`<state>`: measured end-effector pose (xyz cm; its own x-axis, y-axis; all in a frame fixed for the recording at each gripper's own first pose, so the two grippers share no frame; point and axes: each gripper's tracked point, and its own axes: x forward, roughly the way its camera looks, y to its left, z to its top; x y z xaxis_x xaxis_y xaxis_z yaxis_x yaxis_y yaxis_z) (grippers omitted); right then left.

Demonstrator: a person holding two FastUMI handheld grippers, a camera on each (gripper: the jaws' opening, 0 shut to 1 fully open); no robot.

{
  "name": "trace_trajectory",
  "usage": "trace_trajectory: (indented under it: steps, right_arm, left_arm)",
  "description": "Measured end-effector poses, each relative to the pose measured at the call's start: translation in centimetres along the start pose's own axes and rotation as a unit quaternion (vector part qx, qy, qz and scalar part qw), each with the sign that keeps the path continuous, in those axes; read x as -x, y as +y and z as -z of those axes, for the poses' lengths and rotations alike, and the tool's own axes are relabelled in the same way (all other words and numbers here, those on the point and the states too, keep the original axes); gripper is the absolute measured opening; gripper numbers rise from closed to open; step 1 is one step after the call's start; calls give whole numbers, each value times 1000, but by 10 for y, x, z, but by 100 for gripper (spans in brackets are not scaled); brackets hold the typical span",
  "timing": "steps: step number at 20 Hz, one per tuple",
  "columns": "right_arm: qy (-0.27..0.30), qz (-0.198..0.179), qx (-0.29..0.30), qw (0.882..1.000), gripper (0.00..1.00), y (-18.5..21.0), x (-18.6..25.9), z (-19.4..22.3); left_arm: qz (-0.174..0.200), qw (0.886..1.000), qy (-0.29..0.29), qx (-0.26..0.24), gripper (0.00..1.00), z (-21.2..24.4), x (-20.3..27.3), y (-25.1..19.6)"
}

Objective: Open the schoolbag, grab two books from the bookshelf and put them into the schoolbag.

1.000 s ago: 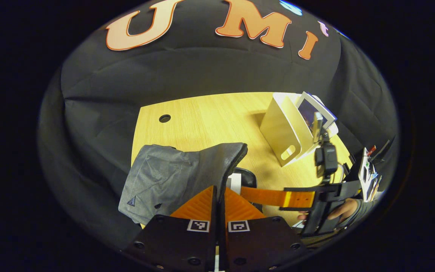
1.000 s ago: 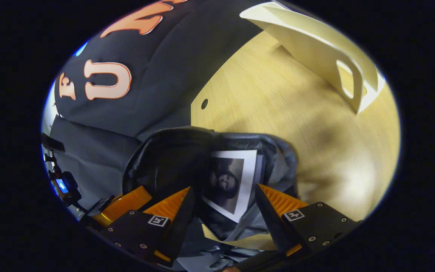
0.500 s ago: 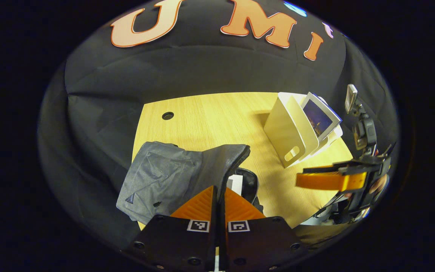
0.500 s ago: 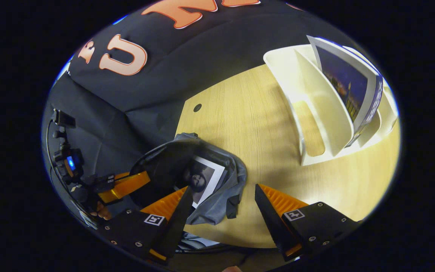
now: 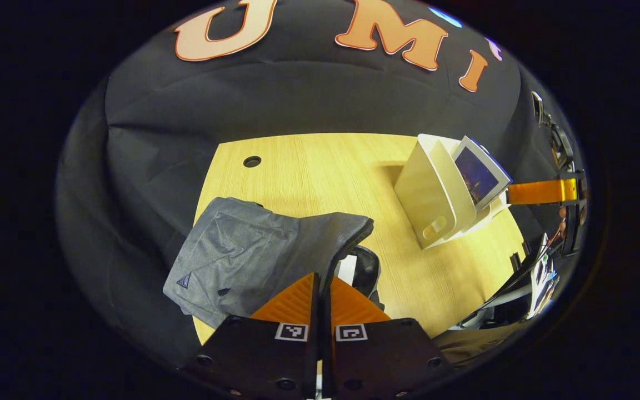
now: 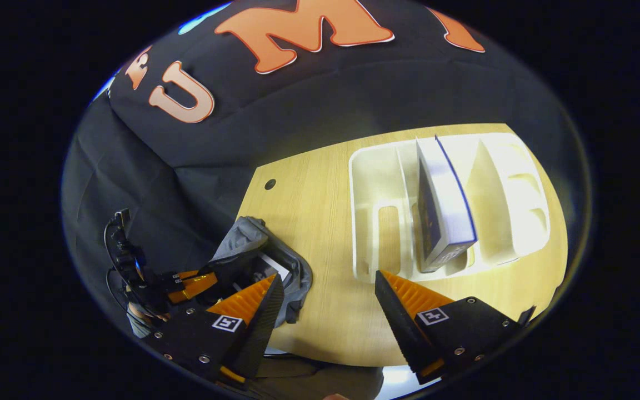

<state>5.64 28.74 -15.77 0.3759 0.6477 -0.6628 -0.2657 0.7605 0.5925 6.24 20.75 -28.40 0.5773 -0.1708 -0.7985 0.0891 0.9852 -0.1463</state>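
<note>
My right gripper (image 6: 328,289) hangs wide open above the bookshelf (image 6: 375,222); left gripper (image 5: 323,289) pinches the schoolbag (image 5: 253,255) flap.

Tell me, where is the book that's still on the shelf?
The book stands in the middle slot of the white bookshelf on the wooden table, right of the grey schoolbag in the right gripper view.

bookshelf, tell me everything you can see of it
The bookshelf is a cream desktop rack of plastic look, with slanted dividers, each pierced by a slot-shaped cutout. It stands on the wooden table, apart from the schoolbag. One book with a dark blue cover leans in a middle slot.
</note>
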Motion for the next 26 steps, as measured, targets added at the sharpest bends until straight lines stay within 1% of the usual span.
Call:
trace_trajectory:
  steps: [2,7,9,11,14,16,19,20,22,23,24,26]
  right_arm:
    - [2,18,17,1000,98,-14,11,-15]
    - [-13,77,40,996,98,-61,29,-60]
    - [-10,94,47,994,98,-76,29,-74]
    - [3,102,46,994,98,-86,22,-81]
    - [31,107,42,993,97,-100,3,-81]
    - [45,117,45,991,97,-113,-11,-83]
    - [70,120,34,990,93,-123,-32,-81]
    - [83,119,26,989,92,-126,-39,-78]
    - [95,115,-7,989,91,-129,-53,-76]
    - [100,117,-16,988,89,-132,-59,-72]
    - [104,120,-12,987,88,-135,-63,-69]
    - [110,133,-6,985,81,-142,-67,-66]
  left_arm:
    - [-6,1000,-1,5,4,1,0,2]
    - [-18,1000,-5,23,4,3,2,2]
    - [-23,999,-7,27,4,6,4,4]
    - [-27,999,-9,32,4,7,7,4]
    - [-35,998,-10,42,4,9,9,7]
    - [-39,998,-11,49,4,11,10,7]
    - [-49,997,-8,61,4,16,11,10]
    - [-52,996,-6,66,4,17,11,10]
    - [-57,996,-5,67,4,20,11,8]
    - [-60,996,-5,65,4,21,11,6]
    - [-61,996,-5,67,4,22,11,7]
    - [-62,996,-5,70,4,22,9,5]
